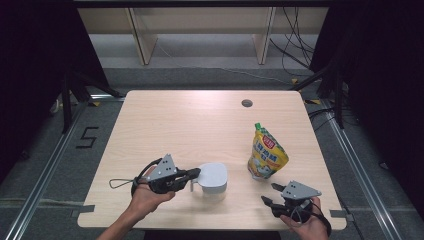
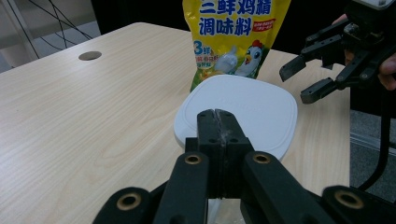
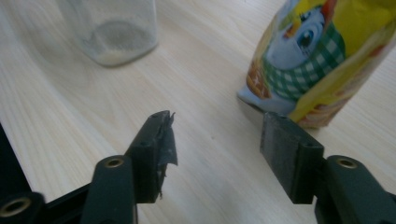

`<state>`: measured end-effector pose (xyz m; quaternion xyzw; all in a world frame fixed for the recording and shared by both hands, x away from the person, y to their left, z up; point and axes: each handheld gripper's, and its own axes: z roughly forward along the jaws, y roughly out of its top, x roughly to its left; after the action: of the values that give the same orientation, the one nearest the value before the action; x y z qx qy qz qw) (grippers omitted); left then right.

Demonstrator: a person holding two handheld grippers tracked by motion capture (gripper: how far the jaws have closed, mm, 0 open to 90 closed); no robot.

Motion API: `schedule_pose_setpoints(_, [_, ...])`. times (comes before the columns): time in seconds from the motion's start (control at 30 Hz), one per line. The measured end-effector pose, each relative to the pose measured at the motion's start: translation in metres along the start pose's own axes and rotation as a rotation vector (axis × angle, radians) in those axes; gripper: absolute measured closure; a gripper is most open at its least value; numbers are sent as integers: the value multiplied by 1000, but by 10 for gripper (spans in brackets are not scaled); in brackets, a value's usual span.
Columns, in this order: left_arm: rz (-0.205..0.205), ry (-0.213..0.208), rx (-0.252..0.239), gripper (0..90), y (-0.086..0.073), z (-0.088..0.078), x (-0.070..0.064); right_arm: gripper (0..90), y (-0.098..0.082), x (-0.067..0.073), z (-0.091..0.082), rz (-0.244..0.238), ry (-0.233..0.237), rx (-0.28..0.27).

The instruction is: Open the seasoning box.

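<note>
wooden table (image 1: 165,125), lidded jar (image 1: 213,177) touching left claw (image 1: 196,173)

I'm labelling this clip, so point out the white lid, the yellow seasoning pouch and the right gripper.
white lid (image 2: 243,109), left gripper view, flat top.
yellow seasoning pouch (image 1: 267,156), high view, front panel.
right gripper (image 3: 215,144), right gripper view, between its open fingertips.

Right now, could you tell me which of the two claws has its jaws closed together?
The left claw, by the white-lidded container: its jaws meet with no gap in the left gripper view. The right claw, near the yellow pouch, stands open with nothing between its jaws.
</note>
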<state>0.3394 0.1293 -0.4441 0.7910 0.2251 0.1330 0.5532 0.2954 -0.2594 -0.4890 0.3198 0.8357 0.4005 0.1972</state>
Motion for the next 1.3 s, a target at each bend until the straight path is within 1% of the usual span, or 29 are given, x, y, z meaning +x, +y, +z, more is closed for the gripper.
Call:
schedule_pose_setpoints(0.03, [-2,-6,-4,890,0,0,0,453,0,0,0,0,0,0])
schedule_pose_setpoints(0.07, [15,-7,-2,890,0,0,1,471,1,1,0,2,5,-7])
schedule_pose_setpoints(0.1, [9,-7,-3,890,0,0,1,485,2,0,1,-26,4,-31])
schedule_pose_setpoints(0.13, [7,-9,-6,890,-1,0,1,499,4,3,0,-12,14,-37])
schedule_pose_setpoints(0.17, [0,-11,-9,890,-1,-1,2,540,8,5,1,-32,21,-74])
schedule_pose_setpoints(0.2, [15,-14,4,890,-1,-2,3,553,10,7,0,-19,27,-80])
schedule_pose_setpoints(0.23, [17,-11,8,890,-1,-3,3,578,12,8,1,-28,28,-97])
schedule_pose_setpoints(0.3, [16,-12,10,890,-1,-3,3,591,13,10,1,-21,35,-107])
schedule_pose_setpoints(0.37, [17,-15,7,890,-1,-3,3,633,18,14,3,-46,43,-128])
schedule_pose_setpoints(0.4, [-23,-9,-8,890,-3,-2,0,680,22,19,5,-53,62,-152])
schedule_pose_setpoints(0.43, [-23,-9,-8,890,-3,-2,0,680,22,19,5,-53,62,-152])
schedule_pose_setpoints(0.47, [-2,-11,-11,890,-2,-2,2,720,25,21,6,-57,86,-172])
schedule_pose_setpoints(0.53, [-3,-10,-12,890,-3,-2,1,738,26,23,7,-55,88,-180])
schedule_pose_setpoints(0.57, [-7,-11,-13,890,-3,-2,1,760,27,25,7,-42,99,-178])
schedule_pose_setpoints(0.6, [-8,-10,-14,890,-3,-2,1,780,29,25,9,-69,94,-190])
schedule_pose_setpoints(0.63, [-8,-9,-13,890,-3,-2,1,799,30,27,11,-72,101,-207])
schedule_pose_setpoints(0.67, [-6,-9,-13,891,-3,-2,1,815,32,28,11,-60,110,-208])
schedule_pose_setpoints(0.7, [-6,-9,-13,890,-3,-2,1,829,35,28,12,-85,119,-213])
schedule_pose_setpoints(0.8, [-7,-9,-13,891,-3,-3,1,846,38,29,13,-85,129,-222])
schedule_pose_setpoints(0.83, [-7,-11,-13,891,-4,-3,1,852,40,30,14,-88,122,-223])
schedule_pose_setpoints(0.87, [-7,-13,-12,891,-4,-3,1,856,41,30,15,-97,135,-228])
schedule_pose_setpoints(0.93, [-10,-12,-17,891,-4,-3,0,868,45,33,19,-105,135,-226])
schedule_pose_setpoints(1.0, [-6,-19,-24,891,-5,-3,1,871,46,35,19,-93,137,-225])
schedule_pose_setpoints(1.03, [-8,-20,-26,891,-5,-3,0,875,48,34,21,-108,135,-227])
schedule_pose_setpoints(1.07, [-7,-20,-25,891,-5,-3,0,877,49,35,21,-116,147,-226])
schedule_pose_setpoints(1.13, [-8,-20,-26,891,-5,-4,0,884,52,36,23,-119,146,-231])
schedule_pose_setpoints(1.2, [-13,-12,-20,891,-5,-4,-1,892,55,38,26,-139,159,-232])
schedule_pose_setpoints(1.27, [-19,-13,-21,891,-6,-5,-1,898,58,40,29,-144,165,-233])
schedule_pose_setpoints(1.3, [-16,-14,-22,891,-6,-5,0,900,59,41,30,-145,160,-239])
